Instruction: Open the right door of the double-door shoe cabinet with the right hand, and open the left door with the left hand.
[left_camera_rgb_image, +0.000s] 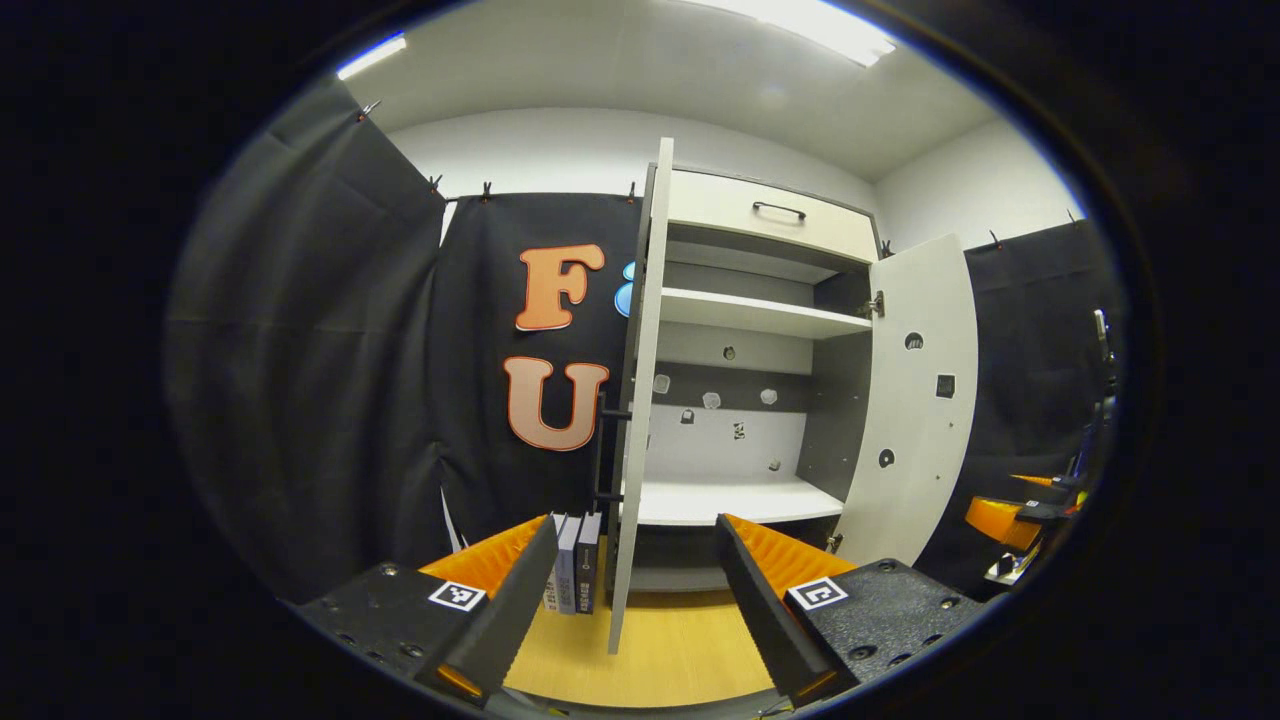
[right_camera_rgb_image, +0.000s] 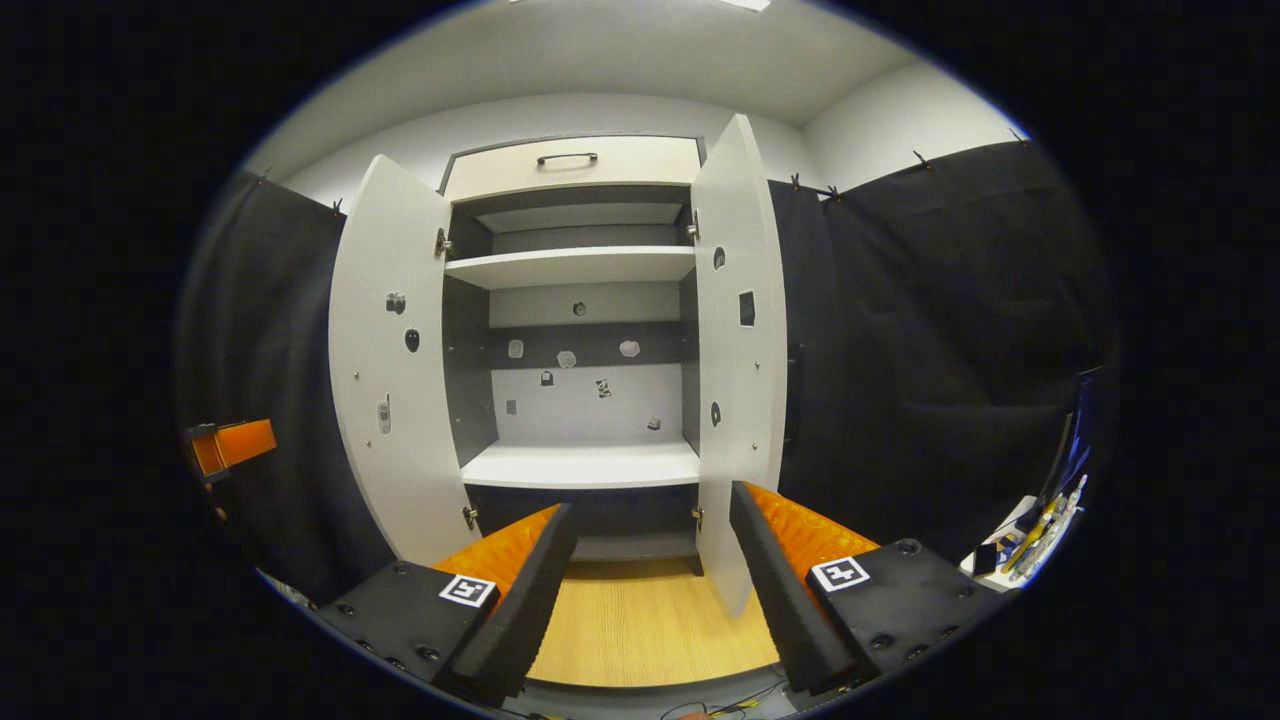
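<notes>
The left gripper (left_camera_rgb_image: 635, 590) hangs with its fingers spread apart, nothing between them, pointed at the edge of the left door (left_camera_rgb_image: 640, 400). That door stands swung out edge-on to it, its dark handle (left_camera_rgb_image: 603, 450) on the outer face toward the black cloth. Low beside the door's foot, a few books (left_camera_rgb_image: 575, 575) stand upright on the wooden floor (left_camera_rgb_image: 650, 650). Off at the far right of the left gripper view, part of an orange-and-black tool shows; whether it is open cannot be told there.

The right gripper (right_camera_rgb_image: 650, 580) is likewise spread wide and empty, facing the shoe cabinet (right_camera_rgb_image: 575, 165) head-on. The right door (right_camera_rgb_image: 740, 350) stands open just ahead of its right finger, apart from it. Inside, two white shelves (right_camera_rgb_image: 585, 465) lie bare, and a drawer with a dark pull sits on top.
</notes>
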